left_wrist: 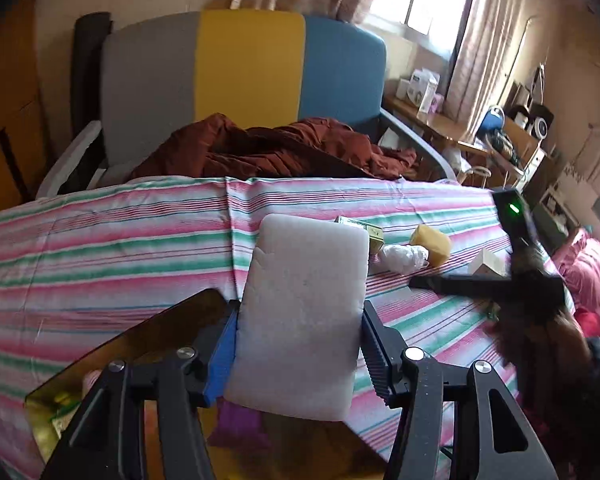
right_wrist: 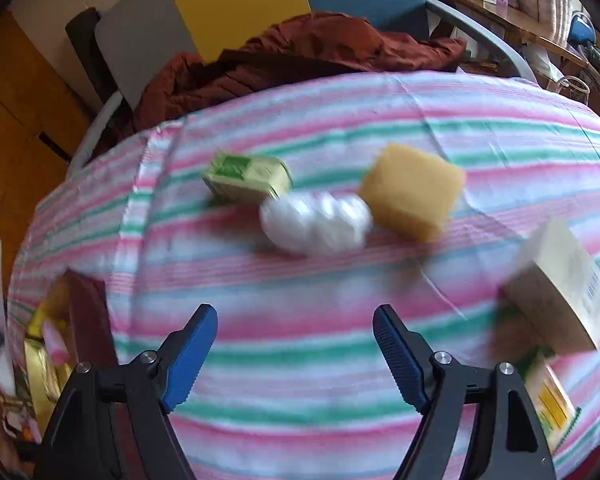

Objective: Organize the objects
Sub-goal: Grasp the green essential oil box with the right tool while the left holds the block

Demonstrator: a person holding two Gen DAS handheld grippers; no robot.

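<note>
Black gripper arms filled the foreground. Pinched between the left gripper [left_wrist: 300, 320]'s pads, a white foam block [left_wrist: 304, 312] stood upright above the striped bedspread [left_wrist: 100, 248], blocking part of the bed beyond. Further back lay a green carton [left_wrist: 366, 230], a crumpled white bag [left_wrist: 402, 258] and a yellow sponge [left_wrist: 432, 244], close together. Hovering over bare stripes, the right gripper [right_wrist: 296, 352] stood wide open and empty. A cream box [right_wrist: 560, 292] sat to its right, blurred.
</note>
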